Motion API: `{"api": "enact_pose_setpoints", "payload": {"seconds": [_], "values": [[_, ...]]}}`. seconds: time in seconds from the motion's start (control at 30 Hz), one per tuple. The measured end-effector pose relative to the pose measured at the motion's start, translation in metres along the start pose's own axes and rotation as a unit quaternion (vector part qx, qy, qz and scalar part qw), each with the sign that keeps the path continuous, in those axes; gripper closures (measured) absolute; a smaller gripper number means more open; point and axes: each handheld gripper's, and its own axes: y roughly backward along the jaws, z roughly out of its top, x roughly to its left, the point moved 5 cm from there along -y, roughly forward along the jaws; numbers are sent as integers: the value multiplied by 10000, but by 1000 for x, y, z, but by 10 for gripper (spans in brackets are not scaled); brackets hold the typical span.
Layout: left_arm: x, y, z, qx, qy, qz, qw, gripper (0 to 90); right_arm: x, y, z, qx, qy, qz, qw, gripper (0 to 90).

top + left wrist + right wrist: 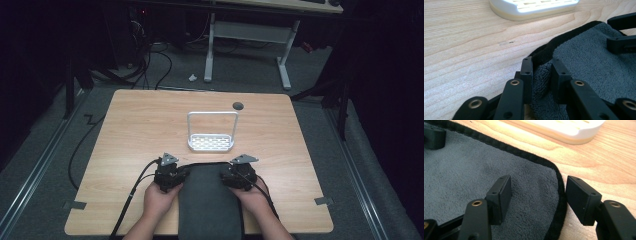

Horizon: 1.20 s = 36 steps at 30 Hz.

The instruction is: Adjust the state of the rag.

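Towel (210, 200) near rack (211, 143): left gripper (541, 72) pinches its corner fold; right gripper (537, 195) released, straddling its edge.

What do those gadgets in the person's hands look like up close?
Each hand holds a black gadget: the left gripper and the right gripper. Each carries a grey three-cornered plate on top and trails a black cable toward the person. Up close, the fingers are flat black rectangular blocks on black bars with brass-coloured rivets. No sleeves show on the forearms.

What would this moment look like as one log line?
left tool: pinching grey terry towel corner | right tool: open, straddling towel edge | white slotted rack: behind towel, untouched
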Motion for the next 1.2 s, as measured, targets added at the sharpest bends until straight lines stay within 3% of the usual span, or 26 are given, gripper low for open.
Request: {"api": "enact_pose_setpoints", "payload": {"seconds": [0.07, 0.27, 0.53, 0.7, 0.83, 1.1, 1.2], "values": [[1, 0, 0, 6, 25, -23, 10000, 734, 0, -1, -1, 50, -93, 70, 9999, 388], [1, 0, 0, 0, 47, -36, 10000, 733, 4, 0, -2, 13, -31, 121, 9999, 460], [1, 0, 0, 22, 57, -77, 10000, 748, 11, 2, -3, -17, -22, 319, 9995, 694], [0, 1, 0, 24, 16, -61, 10000, 765, 14, 2, -5, -92, -72, 427, 9990, 777], [0, 2, 0, -42, 4, -17, 10000, 773, 14, 3, -6, -219, -14, 411, 9989, 798], [-3, 8, 3, -245, -24, 31, 9997, 805, 17, 15, -2, -729, 45, 305, 9969, 798], [-6, 14, 8, -495, 25, -25, 9988, 815, 18, 19, 0, -868, 38, 326, 9957, 796]]}}
